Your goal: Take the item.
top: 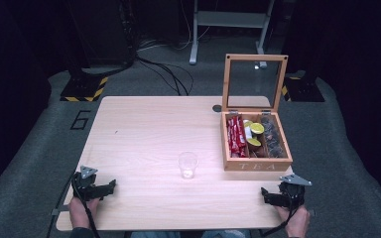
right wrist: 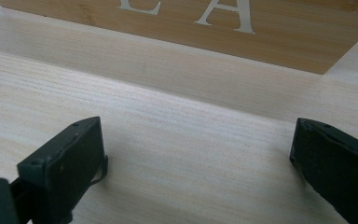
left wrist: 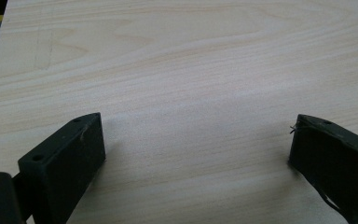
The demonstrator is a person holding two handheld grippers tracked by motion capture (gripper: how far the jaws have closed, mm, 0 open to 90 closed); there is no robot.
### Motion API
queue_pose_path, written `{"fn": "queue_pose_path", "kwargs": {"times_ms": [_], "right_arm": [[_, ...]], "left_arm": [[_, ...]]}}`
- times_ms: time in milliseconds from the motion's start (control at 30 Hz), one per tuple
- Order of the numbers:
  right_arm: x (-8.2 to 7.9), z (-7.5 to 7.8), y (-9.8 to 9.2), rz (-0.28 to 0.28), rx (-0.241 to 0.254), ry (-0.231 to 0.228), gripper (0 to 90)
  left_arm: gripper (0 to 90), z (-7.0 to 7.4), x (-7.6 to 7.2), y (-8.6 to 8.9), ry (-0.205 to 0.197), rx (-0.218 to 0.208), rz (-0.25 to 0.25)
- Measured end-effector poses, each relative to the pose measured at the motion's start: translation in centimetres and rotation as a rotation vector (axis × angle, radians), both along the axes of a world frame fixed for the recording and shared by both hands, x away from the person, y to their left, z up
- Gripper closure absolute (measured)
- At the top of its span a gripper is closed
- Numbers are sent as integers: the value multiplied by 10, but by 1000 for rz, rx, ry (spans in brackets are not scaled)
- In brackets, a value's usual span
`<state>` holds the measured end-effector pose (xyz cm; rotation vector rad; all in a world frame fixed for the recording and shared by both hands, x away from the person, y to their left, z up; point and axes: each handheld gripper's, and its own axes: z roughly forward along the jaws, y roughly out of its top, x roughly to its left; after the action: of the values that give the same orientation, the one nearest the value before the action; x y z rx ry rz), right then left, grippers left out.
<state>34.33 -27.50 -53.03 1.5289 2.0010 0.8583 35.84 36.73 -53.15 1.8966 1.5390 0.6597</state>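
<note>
Two grippers gape wide; tea box holds red packets, perhaps capsules.

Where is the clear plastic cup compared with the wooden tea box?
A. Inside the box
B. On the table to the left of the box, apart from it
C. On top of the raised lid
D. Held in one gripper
B: the clear plastic cup stands alone on the table, left of the open tea box, with bare wood between them.

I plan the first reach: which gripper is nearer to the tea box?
Right. The right gripper rests just before the tea box; the left gripper lies beyond the plastic cup.
</note>
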Motion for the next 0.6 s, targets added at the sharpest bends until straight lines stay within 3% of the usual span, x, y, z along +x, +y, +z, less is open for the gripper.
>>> {"fn": "queue_pose_path", "kwargs": {"times_ms": [333, 600], "right_arm": [[1, 1, 0, 0, 0, 12, 31], [-2, 7, -8, -16, 42, 32, 48]], "left_arm": [[33, 0, 0, 0, 0, 1, -1], [33, 0, 0, 0, 0, 0, 0]]}}
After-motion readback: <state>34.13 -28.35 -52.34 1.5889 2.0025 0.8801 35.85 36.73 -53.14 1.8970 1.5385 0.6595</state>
